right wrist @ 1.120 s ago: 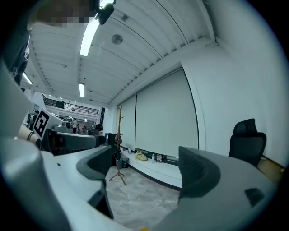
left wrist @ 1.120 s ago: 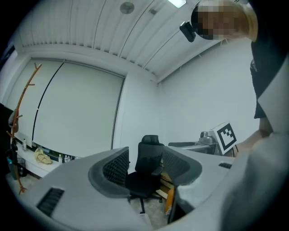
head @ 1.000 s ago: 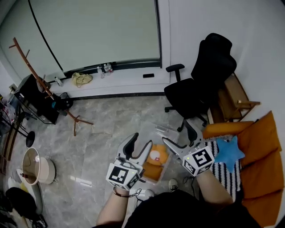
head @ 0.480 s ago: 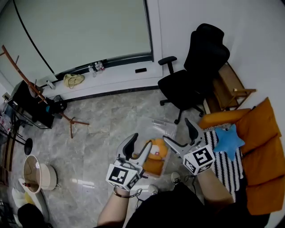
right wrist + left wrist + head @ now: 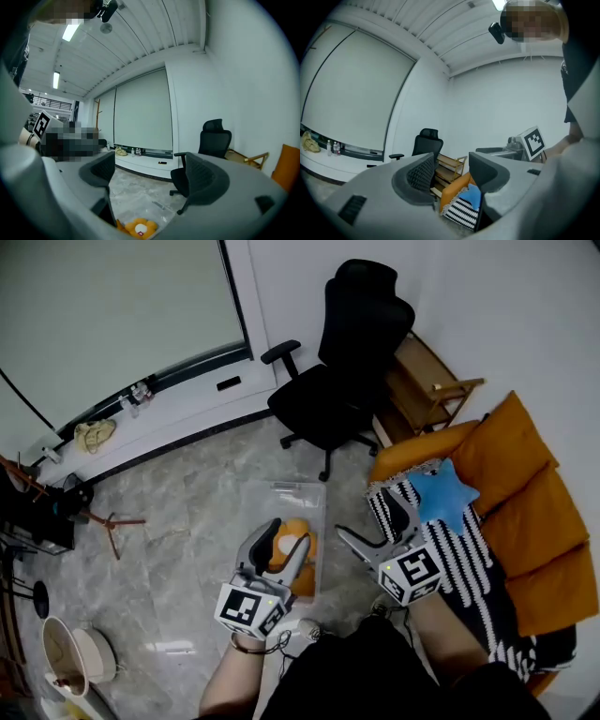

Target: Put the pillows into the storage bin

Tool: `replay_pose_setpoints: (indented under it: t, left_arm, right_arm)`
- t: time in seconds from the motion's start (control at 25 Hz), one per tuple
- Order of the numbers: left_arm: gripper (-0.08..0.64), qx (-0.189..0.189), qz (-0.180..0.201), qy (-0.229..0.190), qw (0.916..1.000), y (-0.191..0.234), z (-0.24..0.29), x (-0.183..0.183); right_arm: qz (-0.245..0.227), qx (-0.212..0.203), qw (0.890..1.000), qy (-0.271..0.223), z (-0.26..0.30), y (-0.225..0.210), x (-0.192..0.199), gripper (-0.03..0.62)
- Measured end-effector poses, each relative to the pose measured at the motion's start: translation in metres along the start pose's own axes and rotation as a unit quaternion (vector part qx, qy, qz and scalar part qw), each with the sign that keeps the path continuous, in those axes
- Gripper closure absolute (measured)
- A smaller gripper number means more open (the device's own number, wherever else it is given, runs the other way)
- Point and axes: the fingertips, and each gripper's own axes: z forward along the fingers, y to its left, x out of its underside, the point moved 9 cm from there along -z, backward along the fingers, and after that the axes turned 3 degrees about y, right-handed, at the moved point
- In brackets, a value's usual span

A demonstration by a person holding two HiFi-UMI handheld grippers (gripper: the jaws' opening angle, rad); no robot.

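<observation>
Left gripper (image 5: 284,538) and right gripper (image 5: 375,521) have swung toward the sofa (image 5: 525,521), fingers released (both empty). Star pillow (image 5: 441,495) lies on its striped blanket (image 5: 473,563), storage bin (image 5: 281,488) near; a low pinch could snag blanket too.

Grey marbled tile floor (image 5: 178,502): clear plastic storage bin (image 5: 272,501) just ahead of my left gripper (image 5: 286,535), black swivel office chair (image 5: 330,399) farther beyond.
</observation>
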Motion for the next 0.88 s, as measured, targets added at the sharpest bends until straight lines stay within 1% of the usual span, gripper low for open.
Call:
replay_pose_setpoints:
  t: [0.2,0.4,0.64,0.88]
  left_arm:
    - [0.339,0.055,0.012,0.011,0.9983,-0.04,0.051,-0.004]
    - [0.339,0.098,0.019,0.031,0.9945,-0.098,0.112,0.006]
    - [0.339,0.131,0.014,0.061,0.9893,-0.168,0.178,0.025]
    - [0.339,0.173,0.009,0.097,0.9801,-0.227,0.229,0.046]
  right_arm:
    - [0.019,0.052,0.998,0.001,-0.044,-0.05,0.006,0.112]
    - [0.04,0.095,0.995,0.006,-0.098,-0.112,0.028,0.112]
    - [0.069,0.119,0.99,0.023,-0.155,-0.184,0.061,0.106]
    - [0.097,0.138,0.985,0.047,-0.198,-0.23,0.093,0.1]
